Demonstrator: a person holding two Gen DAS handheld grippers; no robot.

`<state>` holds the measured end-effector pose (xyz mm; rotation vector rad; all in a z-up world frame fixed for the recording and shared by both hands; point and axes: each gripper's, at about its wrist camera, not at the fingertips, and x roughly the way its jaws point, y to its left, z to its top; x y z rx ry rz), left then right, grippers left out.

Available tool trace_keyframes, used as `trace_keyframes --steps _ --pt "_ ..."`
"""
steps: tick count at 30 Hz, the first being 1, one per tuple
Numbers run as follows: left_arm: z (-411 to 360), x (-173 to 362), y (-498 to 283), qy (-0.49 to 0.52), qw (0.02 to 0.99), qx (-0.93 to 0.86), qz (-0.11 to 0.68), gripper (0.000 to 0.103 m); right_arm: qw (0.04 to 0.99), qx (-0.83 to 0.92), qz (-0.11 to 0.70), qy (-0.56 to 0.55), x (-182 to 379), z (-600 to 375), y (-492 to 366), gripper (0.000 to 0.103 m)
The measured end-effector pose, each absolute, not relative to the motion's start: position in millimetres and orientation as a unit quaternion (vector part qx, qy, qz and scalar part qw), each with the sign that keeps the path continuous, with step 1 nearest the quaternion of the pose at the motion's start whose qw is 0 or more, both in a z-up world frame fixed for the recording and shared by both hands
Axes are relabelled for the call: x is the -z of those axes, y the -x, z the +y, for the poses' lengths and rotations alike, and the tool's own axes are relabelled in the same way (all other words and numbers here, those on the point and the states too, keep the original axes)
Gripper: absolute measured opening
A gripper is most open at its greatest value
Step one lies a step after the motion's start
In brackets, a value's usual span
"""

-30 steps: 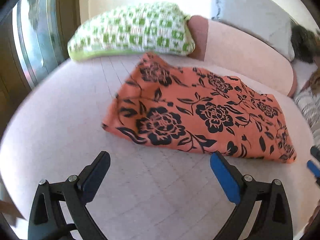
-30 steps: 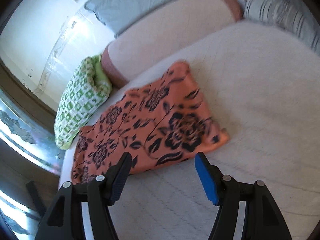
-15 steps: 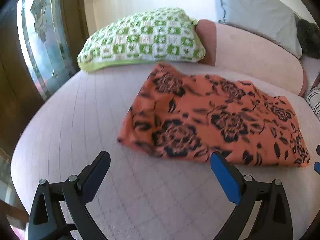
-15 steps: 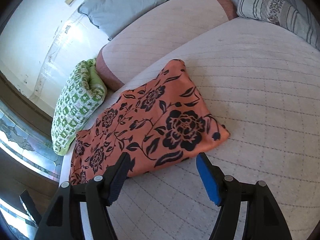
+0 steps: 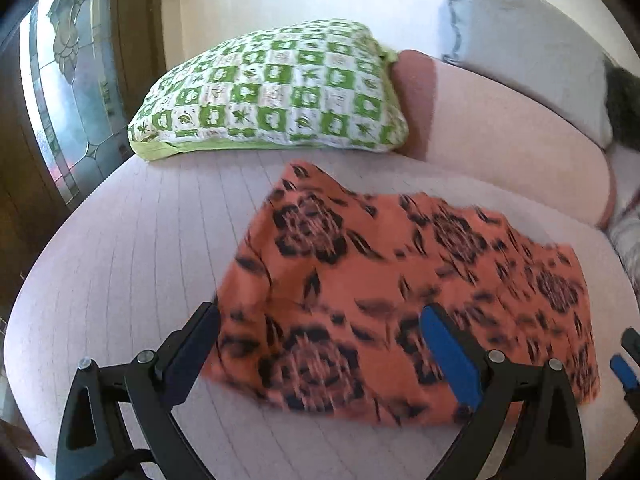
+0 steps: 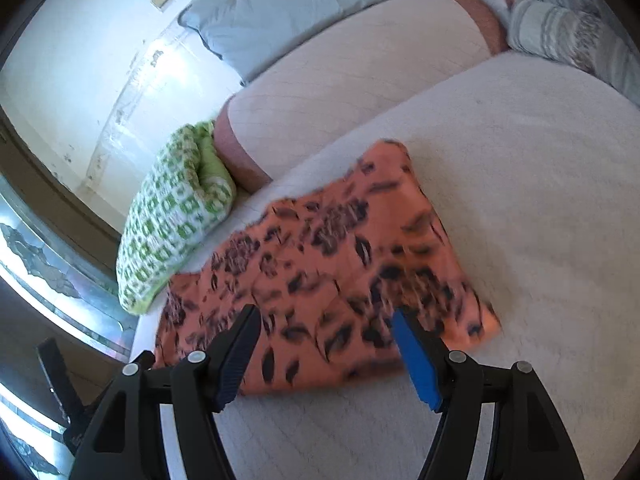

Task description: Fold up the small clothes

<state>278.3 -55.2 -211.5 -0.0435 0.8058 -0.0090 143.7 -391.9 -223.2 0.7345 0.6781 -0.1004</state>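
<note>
Orange cloth (image 5: 404, 288) with a black flower print lies flat on the pale quilted bed (image 5: 132, 264), in front of a green checked pillow (image 5: 272, 92) and a pink bolster (image 5: 500, 128). Left hand-held gripper (image 5: 320, 350): jaws apart, over the cloth's near left end, holding nothing. Right hand-held gripper (image 6: 326, 354): jaws apart, over the cloth's near edge, holding nothing. Both views are blurred.

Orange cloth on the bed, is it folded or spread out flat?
Folded, it seems. The orange cloth lies as a compact rectangle on the bed, with a thick doubled edge at its near side; blur hides the layers.
</note>
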Motion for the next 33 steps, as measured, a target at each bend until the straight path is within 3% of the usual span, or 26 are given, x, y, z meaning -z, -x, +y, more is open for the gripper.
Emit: trace_keyframes --steps 9,10,11,13,16,18,21,27,33 --pt "-38.5 249.7 -366.0 0.029 0.898 -0.012 0.439 0.1 0.852 0.05 0.33 -0.403 252.9 -440.5 -222.9 0.071" --pt "-34.7 251.7 -374.0 0.034 0.897 -0.014 0.44 0.1 0.853 0.048 0.332 -0.4 255.2 -443.5 -232.6 0.067" --pt "-32.4 252.3 -377.1 0.036 0.899 -0.016 0.436 0.1 0.854 0.046 0.333 -0.397 256.7 -446.0 -241.0 0.05" --pt "-27.6 258.0 -387.8 0.018 0.898 -0.029 0.439 0.1 0.854 0.052 0.343 -0.388 259.7 -449.6 -258.2 0.029" --pt "-16.5 289.6 -400.6 0.008 0.864 -0.047 0.501 0.102 0.84 0.087 0.392 -0.364 279.3 -452.4 -285.2 0.027" --pt "-3.9 290.9 -399.4 0.056 0.861 -0.04 0.504 0.102 0.832 0.097 0.407 -0.364 295.5 -452.7 -292.4 0.017" --pt "-3.7 272.2 -390.1 0.052 0.871 -0.05 0.486 0.101 0.831 0.088 0.404 -0.372 280.8 -449.6 -286.9 0.022" --pt "-2.4 230.0 -333.3 0.06 0.9 -0.033 0.43 0.101 0.845 0.042 0.382 -0.371 248.1 -417.8 -240.9 0.022" --pt "-11.0 245.6 -292.4 0.027 0.894 -0.018 0.447 0.101 0.845 0.056 0.416 -0.332 251.1 -376.7 -190.9 0.022"
